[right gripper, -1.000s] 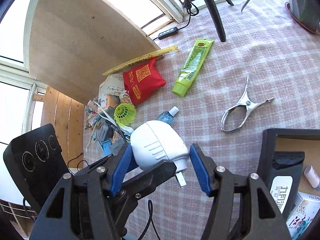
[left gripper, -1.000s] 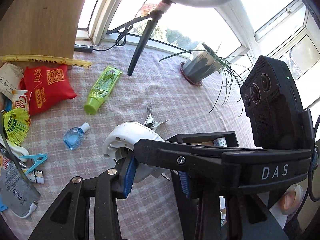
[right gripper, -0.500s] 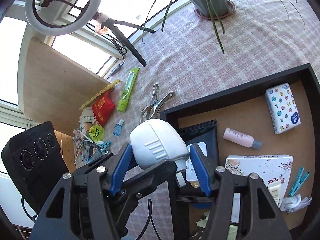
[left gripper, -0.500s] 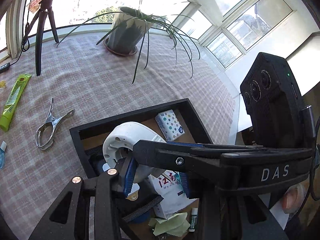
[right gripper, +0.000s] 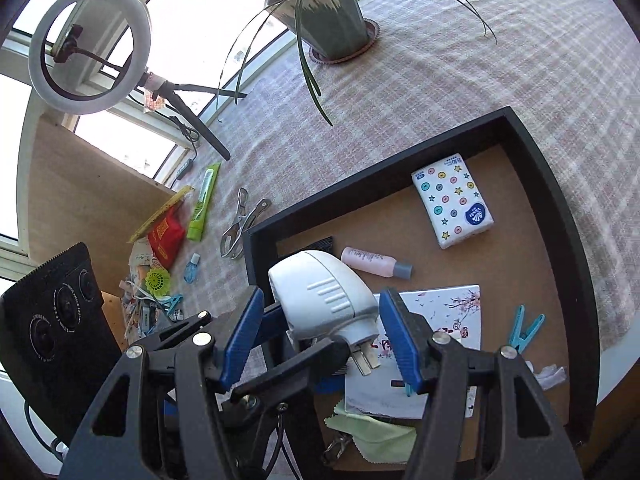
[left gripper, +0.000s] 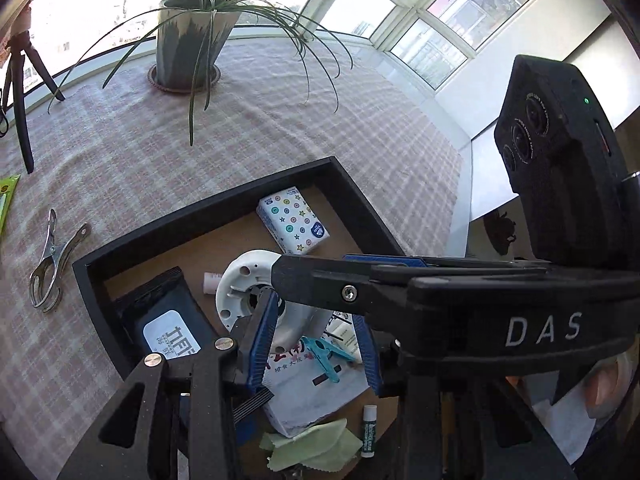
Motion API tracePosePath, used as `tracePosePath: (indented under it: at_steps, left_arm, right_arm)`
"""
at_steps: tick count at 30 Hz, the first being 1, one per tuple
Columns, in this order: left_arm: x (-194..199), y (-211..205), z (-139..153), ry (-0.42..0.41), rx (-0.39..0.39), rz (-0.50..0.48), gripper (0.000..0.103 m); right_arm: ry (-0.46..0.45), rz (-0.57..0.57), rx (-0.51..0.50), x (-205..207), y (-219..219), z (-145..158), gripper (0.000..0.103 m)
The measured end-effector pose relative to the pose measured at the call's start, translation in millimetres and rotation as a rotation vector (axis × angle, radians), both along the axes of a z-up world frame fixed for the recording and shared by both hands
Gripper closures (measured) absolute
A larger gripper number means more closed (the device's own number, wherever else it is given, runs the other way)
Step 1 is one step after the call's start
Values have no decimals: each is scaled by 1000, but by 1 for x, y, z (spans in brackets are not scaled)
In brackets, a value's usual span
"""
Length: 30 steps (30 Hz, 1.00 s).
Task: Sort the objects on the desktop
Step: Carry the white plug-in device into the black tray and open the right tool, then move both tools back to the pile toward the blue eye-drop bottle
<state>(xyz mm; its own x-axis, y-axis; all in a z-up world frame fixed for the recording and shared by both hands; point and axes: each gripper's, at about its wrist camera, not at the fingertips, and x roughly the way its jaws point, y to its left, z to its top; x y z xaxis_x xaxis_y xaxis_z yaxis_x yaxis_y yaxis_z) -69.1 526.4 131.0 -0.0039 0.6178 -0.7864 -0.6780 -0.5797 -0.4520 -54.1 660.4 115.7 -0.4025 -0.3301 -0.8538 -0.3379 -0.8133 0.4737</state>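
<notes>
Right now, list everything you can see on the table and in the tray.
tray: 1, black, on tablecloth
tissue pack: 1, white, dotted, in tray
pink bottle: 1, in tray
box: 1, white, in tray
pouch: 1, black, in tray
pegs: 2, blue, in tray
cloth: 1, green, in tray
lip balm: 1, white, in tray
clip: 1, metal, beside tray
tube: 1, green, on tablecloth
packet: 1, red, beside tube
blue bottle: 1, near packet
shuttlecock: 1, yellow-green, near packet
plant: 1, grey pot, far side
ring light: 1, white, by window
plug: 1, white, above tray
left claw: shut on plug
right claw: astride plug, grip unclear
</notes>
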Motion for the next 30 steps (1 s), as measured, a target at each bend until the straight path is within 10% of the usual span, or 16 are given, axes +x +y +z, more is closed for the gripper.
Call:
tracePosePath:
  at_steps: [30]
  left_arm:
    - [-100, -241, -34, 100, -312, 363, 55]
  right_arm:
    - [9, 340, 80, -80, -167, 1, 43]
